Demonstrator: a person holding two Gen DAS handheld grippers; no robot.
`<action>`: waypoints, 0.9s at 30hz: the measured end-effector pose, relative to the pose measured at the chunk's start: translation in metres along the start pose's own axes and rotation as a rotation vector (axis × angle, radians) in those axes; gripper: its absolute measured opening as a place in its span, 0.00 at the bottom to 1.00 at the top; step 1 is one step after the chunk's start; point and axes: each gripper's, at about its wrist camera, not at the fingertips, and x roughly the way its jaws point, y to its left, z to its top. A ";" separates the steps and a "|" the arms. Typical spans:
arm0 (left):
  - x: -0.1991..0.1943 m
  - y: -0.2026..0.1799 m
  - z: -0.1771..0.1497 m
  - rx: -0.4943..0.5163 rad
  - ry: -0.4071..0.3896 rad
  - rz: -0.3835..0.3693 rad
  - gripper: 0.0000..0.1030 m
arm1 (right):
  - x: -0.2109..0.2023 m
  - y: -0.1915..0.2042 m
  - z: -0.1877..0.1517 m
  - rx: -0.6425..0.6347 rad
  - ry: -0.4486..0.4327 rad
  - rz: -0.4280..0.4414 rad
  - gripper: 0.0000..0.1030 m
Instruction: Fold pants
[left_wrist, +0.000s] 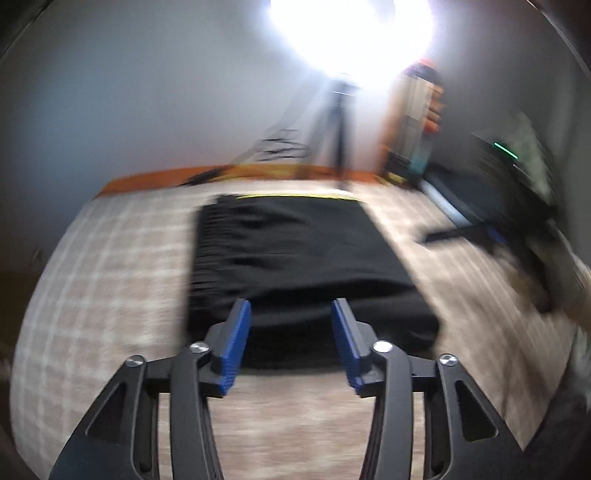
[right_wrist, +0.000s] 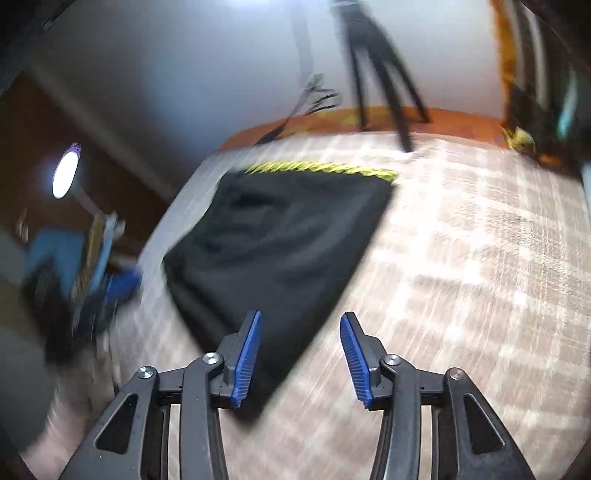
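The black pants (left_wrist: 295, 266) lie folded into a compact rectangle on the beige checked bed cover (left_wrist: 110, 280); a yellow trim edge shows at their far side. My left gripper (left_wrist: 291, 314) is open and empty, raised just in front of the pants' near edge. In the right wrist view the pants (right_wrist: 280, 243) lie ahead and to the left, with the yellow trim (right_wrist: 321, 168) at the back. My right gripper (right_wrist: 301, 328) is open and empty above their near right corner. Both views are motion-blurred.
A tripod (right_wrist: 380, 62) and cables stand at the far edge of the bed by the white wall. A bright lamp (left_wrist: 351, 29) glares above. The other gripper (left_wrist: 491, 232) shows at the right of the left wrist view. Clutter lies off the bed's left side (right_wrist: 85, 266).
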 end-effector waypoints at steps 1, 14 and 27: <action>0.002 -0.018 0.002 0.048 0.003 -0.019 0.48 | 0.005 -0.009 0.006 0.032 -0.014 -0.001 0.50; 0.069 -0.135 -0.013 0.405 0.080 0.007 0.48 | 0.059 -0.050 0.057 0.204 -0.084 0.047 0.51; 0.061 -0.119 -0.026 0.352 0.045 0.005 0.09 | 0.076 -0.031 0.071 0.121 -0.100 -0.039 0.02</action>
